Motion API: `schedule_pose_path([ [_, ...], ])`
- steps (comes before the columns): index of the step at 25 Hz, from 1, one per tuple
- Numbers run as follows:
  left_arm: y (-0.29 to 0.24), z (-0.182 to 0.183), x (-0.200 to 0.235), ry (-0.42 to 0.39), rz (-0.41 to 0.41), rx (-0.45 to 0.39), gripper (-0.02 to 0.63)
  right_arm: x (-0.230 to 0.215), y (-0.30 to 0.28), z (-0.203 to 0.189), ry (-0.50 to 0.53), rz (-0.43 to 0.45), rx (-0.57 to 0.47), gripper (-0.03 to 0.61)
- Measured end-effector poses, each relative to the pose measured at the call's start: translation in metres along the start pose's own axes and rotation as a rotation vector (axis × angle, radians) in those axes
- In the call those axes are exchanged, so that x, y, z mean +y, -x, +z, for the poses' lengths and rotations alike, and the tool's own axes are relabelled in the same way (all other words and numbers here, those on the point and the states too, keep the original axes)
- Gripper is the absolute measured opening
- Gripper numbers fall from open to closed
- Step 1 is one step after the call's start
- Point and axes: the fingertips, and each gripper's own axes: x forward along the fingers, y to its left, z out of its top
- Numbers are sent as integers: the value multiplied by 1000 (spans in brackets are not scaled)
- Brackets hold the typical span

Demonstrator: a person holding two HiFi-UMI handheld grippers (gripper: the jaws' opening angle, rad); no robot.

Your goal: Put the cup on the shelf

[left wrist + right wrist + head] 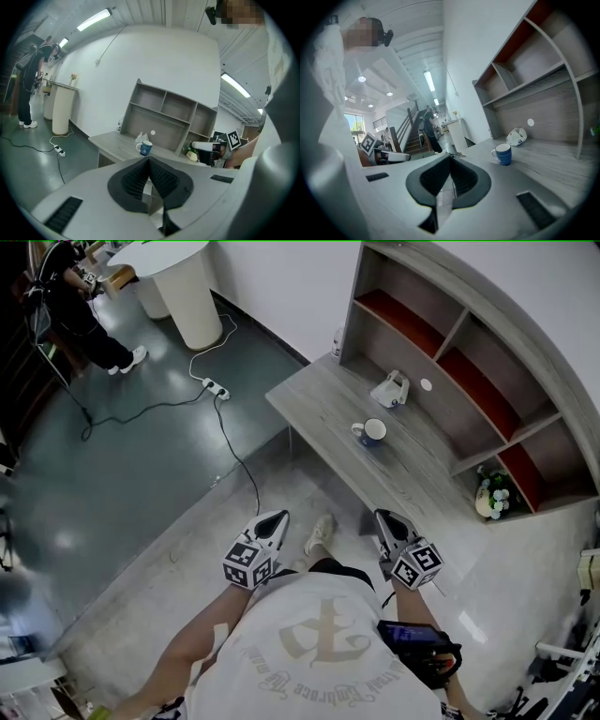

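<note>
The blue ceramic cup (373,432), white inside, stands upright on the grey wooden desk (319,395), just before the grey, red-backed shelf unit (441,381).

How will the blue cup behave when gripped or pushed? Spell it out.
The blue cup looks like glazed ceramic: probably stiff, breakable and slick. Upright on the desk, it likely won't roll, though a high push might tip it.
</note>
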Motion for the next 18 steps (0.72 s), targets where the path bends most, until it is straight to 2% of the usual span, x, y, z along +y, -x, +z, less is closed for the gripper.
schedule_pose_path([
  [7,-32,16,23,-9,11,23,2,-45,-44,14,-7,-58,-2,5],
  [18,-107,66,57,-26,4,41,2,-117,-99,48,-8,-93,5,5],
])
